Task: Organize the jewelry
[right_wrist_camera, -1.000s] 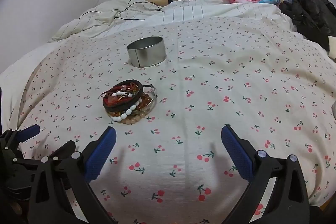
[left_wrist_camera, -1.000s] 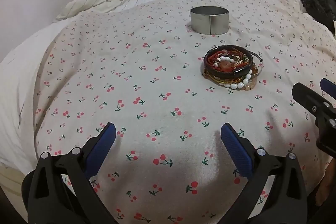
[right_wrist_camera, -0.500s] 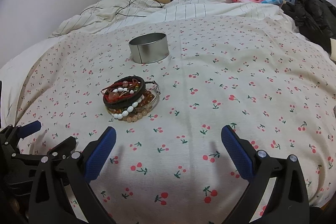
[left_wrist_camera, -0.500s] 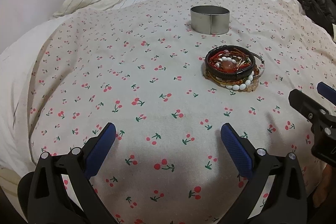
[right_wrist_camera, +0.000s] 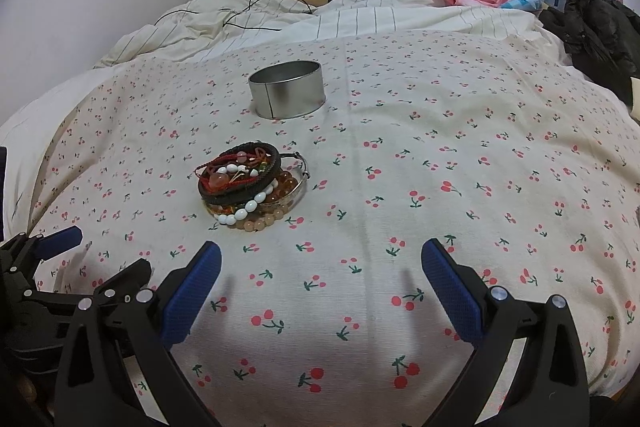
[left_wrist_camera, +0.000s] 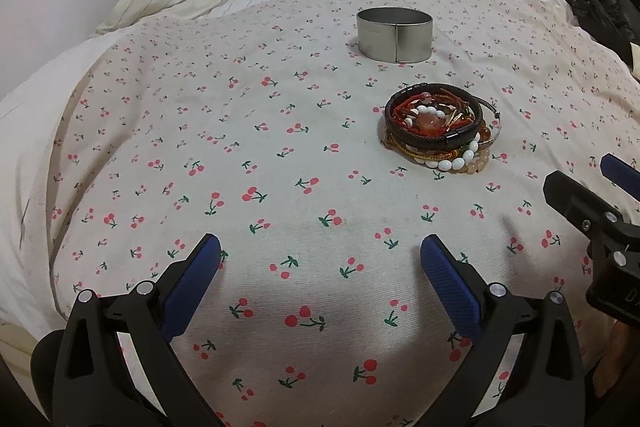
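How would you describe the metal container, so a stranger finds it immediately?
Look at the cherry-print bedspread. Beyond the pile of bracelets, toward the pillows, stands a round tin. It is the only plain silver thing there, open on top, with one vertical seam.

Both wrist cams sit low over the bed (left_wrist_camera: 280, 155), facing the headboard end. Left one's further left. Both catch the bracelet pile (left_wrist_camera: 438, 127) and tin (right_wrist_camera: 286, 89).

We see a pile of bracelets (left_wrist_camera: 438, 129) lying flat on the cherry-print cover: black braided bands on top, red cords, white and amber beads beneath. Beyond it, apart, stands an open round metal tin (left_wrist_camera: 395, 33).
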`<state>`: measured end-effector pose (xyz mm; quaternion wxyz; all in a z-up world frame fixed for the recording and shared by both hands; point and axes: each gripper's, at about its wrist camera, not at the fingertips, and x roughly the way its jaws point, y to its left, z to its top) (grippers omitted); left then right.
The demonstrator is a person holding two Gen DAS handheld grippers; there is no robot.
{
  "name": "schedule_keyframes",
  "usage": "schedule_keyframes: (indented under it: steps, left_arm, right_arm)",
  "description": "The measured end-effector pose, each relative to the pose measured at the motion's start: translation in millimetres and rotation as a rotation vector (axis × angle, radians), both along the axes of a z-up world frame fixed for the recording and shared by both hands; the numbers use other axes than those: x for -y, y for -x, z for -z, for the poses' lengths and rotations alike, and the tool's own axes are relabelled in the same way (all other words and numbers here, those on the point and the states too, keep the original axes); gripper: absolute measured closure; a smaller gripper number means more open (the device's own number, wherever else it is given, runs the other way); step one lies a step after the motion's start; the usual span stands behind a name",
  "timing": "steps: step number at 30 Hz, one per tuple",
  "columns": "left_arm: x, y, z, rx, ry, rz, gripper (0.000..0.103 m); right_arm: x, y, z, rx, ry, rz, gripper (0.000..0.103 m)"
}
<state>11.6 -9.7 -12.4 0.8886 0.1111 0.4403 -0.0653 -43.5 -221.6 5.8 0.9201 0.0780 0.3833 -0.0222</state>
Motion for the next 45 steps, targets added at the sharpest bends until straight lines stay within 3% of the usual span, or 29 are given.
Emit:
schedule_keyframes:
  steps: [32, 42, 45]
  left_arm:
    - [0, -4, 4, -0.006, -0.003, 0.017, 0.006]
    - [-5, -50, -5, -0.036, 0.072, 0.095, 0.006]
    - [-3, -65, -7, -0.026, 0.093, 0.115, 0.006]
  right_arm:
    - [-4, -3, 3, -0.002, 0.016, -0.001, 0.007]
    - [20, -33, -21, 0.028, -0.022, -0.050, 0.007]
    - [17, -53, -24, 0.009, 0.024, -0.100, 0.007]
